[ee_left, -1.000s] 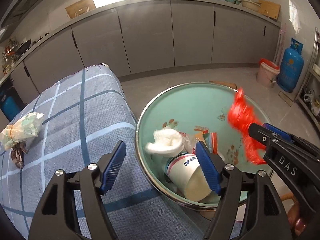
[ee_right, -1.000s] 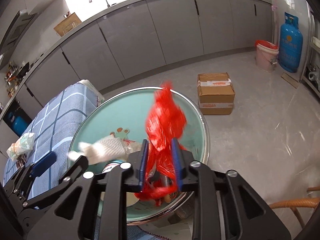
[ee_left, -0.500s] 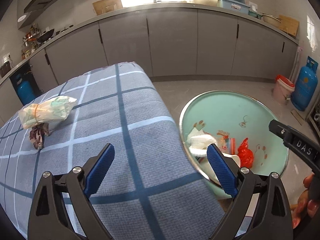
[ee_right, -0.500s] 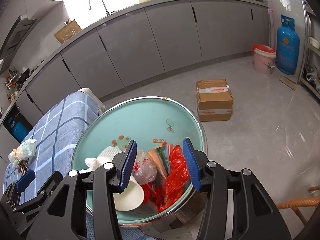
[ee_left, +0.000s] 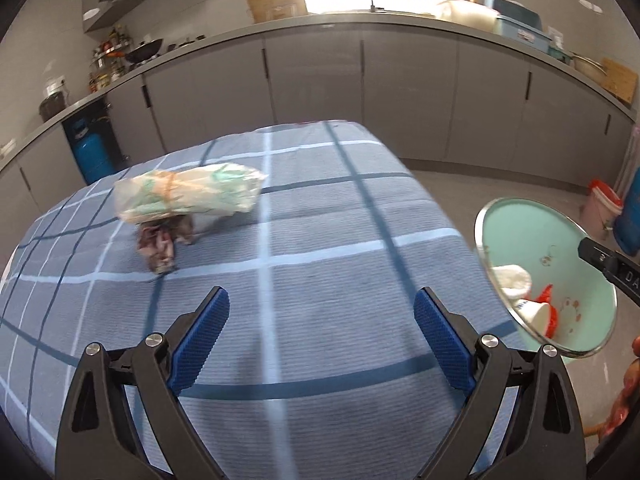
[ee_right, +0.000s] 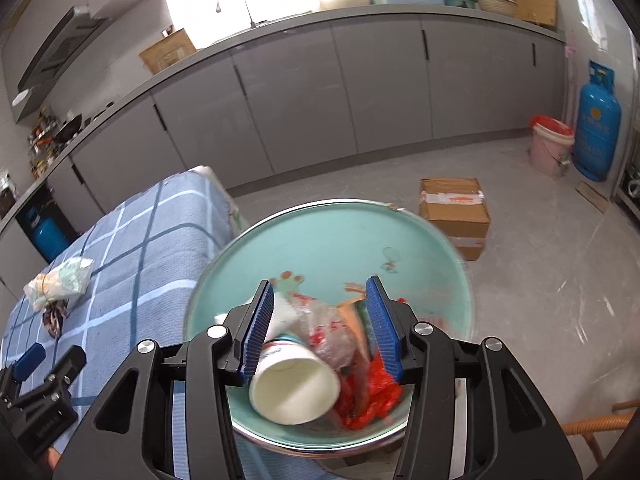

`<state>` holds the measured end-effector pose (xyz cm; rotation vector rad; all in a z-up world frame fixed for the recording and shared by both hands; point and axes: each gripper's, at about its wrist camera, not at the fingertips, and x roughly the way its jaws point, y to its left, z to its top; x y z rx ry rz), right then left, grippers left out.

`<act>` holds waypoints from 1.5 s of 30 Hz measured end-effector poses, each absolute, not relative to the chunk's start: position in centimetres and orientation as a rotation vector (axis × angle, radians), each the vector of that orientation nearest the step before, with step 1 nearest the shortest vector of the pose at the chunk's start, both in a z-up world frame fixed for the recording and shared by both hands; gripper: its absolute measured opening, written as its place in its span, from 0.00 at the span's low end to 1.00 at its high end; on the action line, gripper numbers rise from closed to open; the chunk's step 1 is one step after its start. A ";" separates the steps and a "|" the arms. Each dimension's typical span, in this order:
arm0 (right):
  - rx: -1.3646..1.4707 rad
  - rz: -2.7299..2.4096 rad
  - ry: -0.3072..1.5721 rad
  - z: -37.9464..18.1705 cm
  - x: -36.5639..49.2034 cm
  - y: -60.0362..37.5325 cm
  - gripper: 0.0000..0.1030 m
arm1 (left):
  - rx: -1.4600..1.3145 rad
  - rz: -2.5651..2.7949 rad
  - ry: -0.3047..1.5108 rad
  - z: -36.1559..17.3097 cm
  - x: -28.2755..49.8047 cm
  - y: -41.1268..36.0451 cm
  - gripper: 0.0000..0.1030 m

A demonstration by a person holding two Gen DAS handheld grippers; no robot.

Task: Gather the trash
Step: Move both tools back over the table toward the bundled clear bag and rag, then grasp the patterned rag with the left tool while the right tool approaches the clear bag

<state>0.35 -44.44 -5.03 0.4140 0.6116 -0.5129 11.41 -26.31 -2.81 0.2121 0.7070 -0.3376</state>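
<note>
A turquoise basin (ee_right: 332, 240) beside the table holds a white paper cup (ee_right: 296, 388), a red plastic bag (ee_right: 376, 396), a clear wrapper (ee_right: 332, 332) and white tissue. My right gripper (ee_right: 320, 328) hangs over it, open, with nothing pressed between its pads. On the blue checked tablecloth (ee_left: 320, 280) lies a pale green-and-white wrapped bundle (ee_left: 188, 196) with a small crumpled brown scrap (ee_left: 160, 244) against it. My left gripper (ee_left: 320, 336) is wide open above the cloth, short of the bundle, holding nothing. The basin (ee_left: 592, 304) shows at the right in the left wrist view.
Grey kitchen cabinets (ee_right: 360, 92) run along the back under a counter with a sink tap. On the floor stand a cardboard box (ee_right: 454, 212), a pink bucket (ee_right: 550, 146) and a blue gas cylinder (ee_right: 598, 120). A wicker chair edge (ee_right: 596, 428) shows at bottom right.
The right gripper opened and the red bag fell into the basin. The left gripper swung left from the basin to over the tablecloth, widening, and the bundle now lies ahead of it.
</note>
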 end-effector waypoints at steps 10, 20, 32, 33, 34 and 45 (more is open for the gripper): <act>0.322 -0.379 0.669 -4.6 4.7 -39.4 0.47 | 0.142 -0.174 0.742 -3.1 14.4 -19.0 0.89; 0.178 -0.228 0.746 -5.1 11.3 -31.8 0.47 | 0.102 -0.073 0.764 -3.3 18.9 -15.4 0.81; 0.026 -0.068 0.793 -5.6 18.5 -25.6 0.47 | 0.102 -0.089 0.838 -4.6 24.5 -14.6 0.58; 0.023 -0.057 0.794 -5.6 18.9 -25.3 0.47 | 0.109 -0.096 0.840 -4.8 24.8 -14.7 0.54; 0.015 -0.050 0.793 -5.6 19.4 -24.8 0.47 | 0.113 -0.103 0.844 -4.9 25.0 -14.7 0.46; -0.075 0.047 0.778 -6.1 22.2 -21.4 0.44 | 0.065 -0.110 0.871 -5.8 25.4 -11.5 0.04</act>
